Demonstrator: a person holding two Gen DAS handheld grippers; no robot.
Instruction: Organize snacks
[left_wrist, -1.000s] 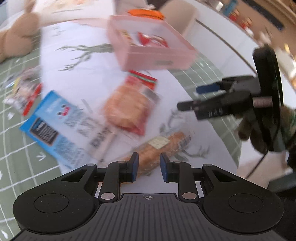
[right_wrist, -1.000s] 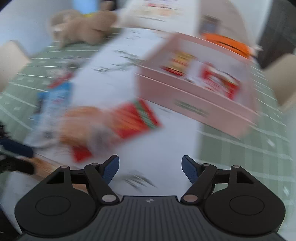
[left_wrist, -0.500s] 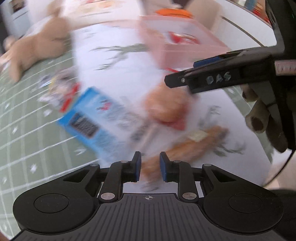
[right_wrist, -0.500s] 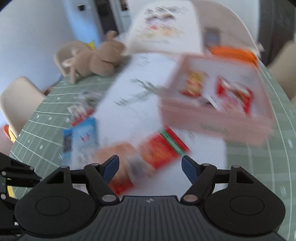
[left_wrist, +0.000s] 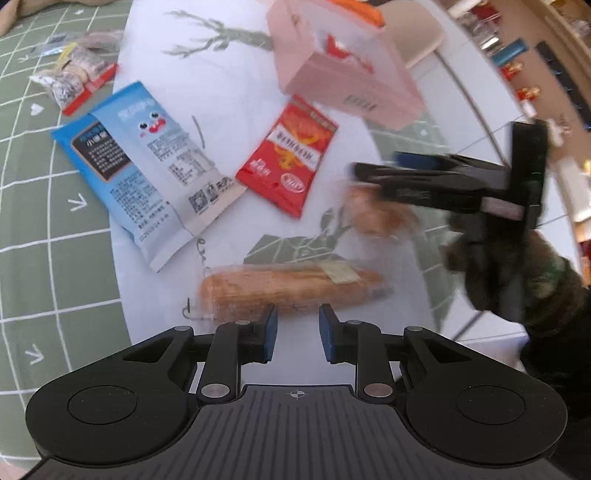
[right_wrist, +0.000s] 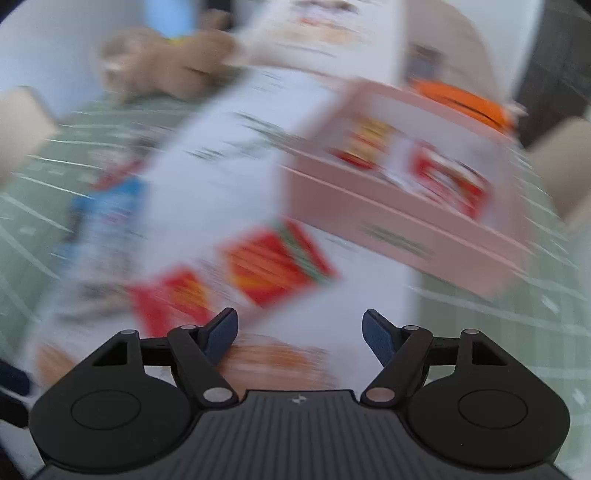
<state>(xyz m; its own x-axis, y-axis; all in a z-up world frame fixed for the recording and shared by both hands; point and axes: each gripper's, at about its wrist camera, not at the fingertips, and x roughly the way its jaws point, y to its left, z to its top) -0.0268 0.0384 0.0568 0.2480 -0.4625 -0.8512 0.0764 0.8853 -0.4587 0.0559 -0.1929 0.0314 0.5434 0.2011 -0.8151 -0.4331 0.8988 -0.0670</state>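
A long bread packet (left_wrist: 291, 290) lies just ahead of my left gripper (left_wrist: 296, 334), whose jaws stand a little apart and hold nothing. A red snack packet (left_wrist: 290, 158) and a blue-and-white packet (left_wrist: 147, 170) lie further out. The pink box (left_wrist: 347, 74) with red packets inside stands at the back. My right gripper (right_wrist: 300, 334) is open and hovers over a round orange bread packet (right_wrist: 280, 362); it shows in the left wrist view (left_wrist: 376, 175) above that same bread (left_wrist: 380, 218). The right wrist view is blurred; the red packet (right_wrist: 273, 269) and pink box (right_wrist: 406, 221) show there.
A small clear packet with red trim (left_wrist: 77, 81) lies at the far left on the green checked cloth (left_wrist: 44, 221). A white runner with deer prints (left_wrist: 221, 44) covers the middle. A brown plush toy (right_wrist: 159, 70) and an orange item (right_wrist: 465, 99) sit at the far end.
My left gripper swung left and back right over the snacks. My right gripper came down over the round orange bread. The red packet now lies apart from that bread.
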